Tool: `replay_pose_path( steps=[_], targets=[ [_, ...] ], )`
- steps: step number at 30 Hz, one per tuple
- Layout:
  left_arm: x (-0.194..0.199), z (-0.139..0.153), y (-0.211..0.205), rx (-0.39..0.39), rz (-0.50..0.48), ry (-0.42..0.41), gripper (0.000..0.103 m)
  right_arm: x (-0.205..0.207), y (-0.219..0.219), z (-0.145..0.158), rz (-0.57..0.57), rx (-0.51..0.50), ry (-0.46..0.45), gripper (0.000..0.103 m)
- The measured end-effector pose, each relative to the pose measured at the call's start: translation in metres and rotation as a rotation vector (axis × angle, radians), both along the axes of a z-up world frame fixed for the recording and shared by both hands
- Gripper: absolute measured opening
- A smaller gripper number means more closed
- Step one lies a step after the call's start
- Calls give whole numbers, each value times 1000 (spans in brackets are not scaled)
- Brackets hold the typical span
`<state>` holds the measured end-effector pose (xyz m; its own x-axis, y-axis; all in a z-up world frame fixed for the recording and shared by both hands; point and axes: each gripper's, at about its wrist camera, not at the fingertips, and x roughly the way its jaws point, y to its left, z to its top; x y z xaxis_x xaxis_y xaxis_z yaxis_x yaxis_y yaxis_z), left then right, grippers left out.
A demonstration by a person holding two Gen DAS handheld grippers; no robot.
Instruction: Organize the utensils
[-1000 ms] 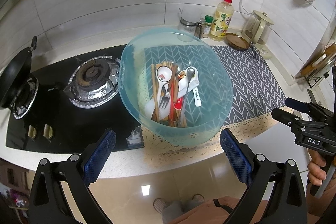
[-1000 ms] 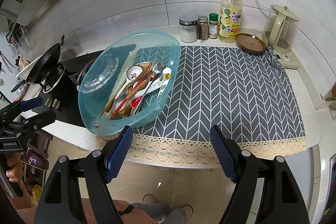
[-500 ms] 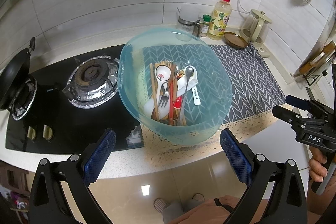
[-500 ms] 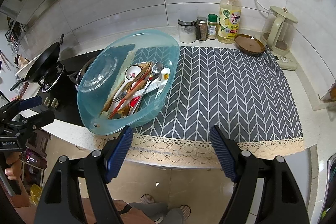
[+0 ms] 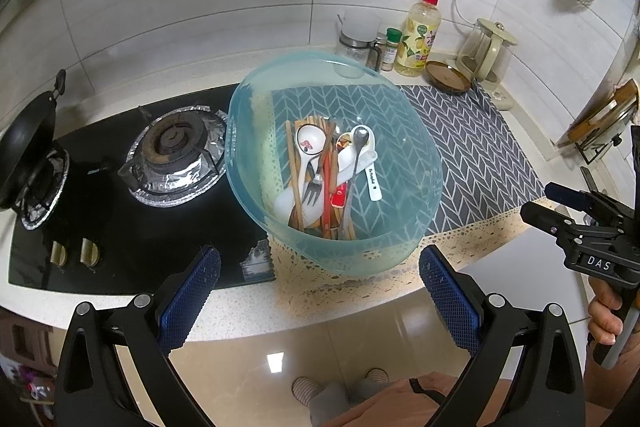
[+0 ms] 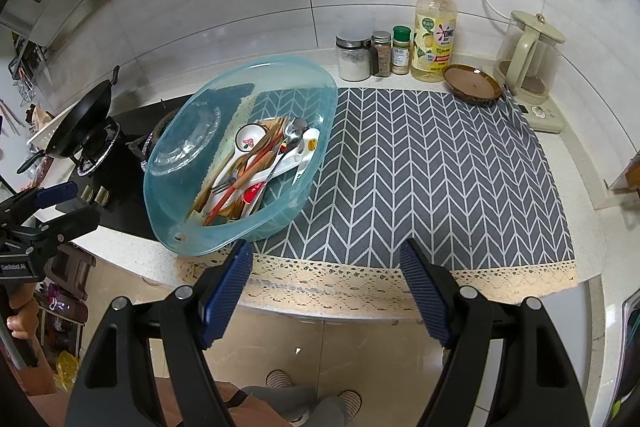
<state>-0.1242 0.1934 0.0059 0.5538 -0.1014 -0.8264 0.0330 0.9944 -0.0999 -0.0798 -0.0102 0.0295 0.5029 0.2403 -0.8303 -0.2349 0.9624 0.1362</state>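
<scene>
A translucent blue basin (image 5: 404,227) sat on the counter (image 5: 240,311), and everything else can be placed from it. Its right part rested on a grey chevron mat (image 6: 432,171) with a lace hem, while its left part reached over the edge of the black gas stove (image 5: 120,227).

The utensils (image 5: 324,175) lay piled in the bottom of the basin: a white ceramic spoon (image 5: 306,145) with a red mushroom print, a metal fork (image 5: 314,181), a metal spoon (image 5: 358,147), wooden chopsticks (image 5: 294,171) and some white plastic spoons, their handles crossing one another. None of them lay outside the basin.

Behind the basin, against the tiled wall, stood a glass jar (image 6: 353,59), two spice shakers (image 6: 390,53) and a yellow bottle of dish soap (image 6: 434,35). Further right of those were a brown saucer (image 6: 472,85) and a glass kettle (image 6: 528,63). Left of the basin, beyond the foil-lined burner (image 5: 176,155), a black wok (image 5: 28,143) sat on the far burner.

The left hand-held gripper (image 5: 320,291) hung in front of the basin, off the counter's edge, its blue pads spread wide with nothing between them. The right hand-held gripper (image 6: 326,295) hung before the mat's lace hem, to the right of the basin's near rim, likewise spread wide and holding nothing. Neither touched the basin.
</scene>
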Motion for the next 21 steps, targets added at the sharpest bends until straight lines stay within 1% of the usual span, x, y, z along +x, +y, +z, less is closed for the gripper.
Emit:
replay_pose_path(
  steps=[21],
  targets=[
    [0, 0, 1, -2, 0, -1, 99, -1, 3, 2, 7, -5, -6, 74]
  ],
)
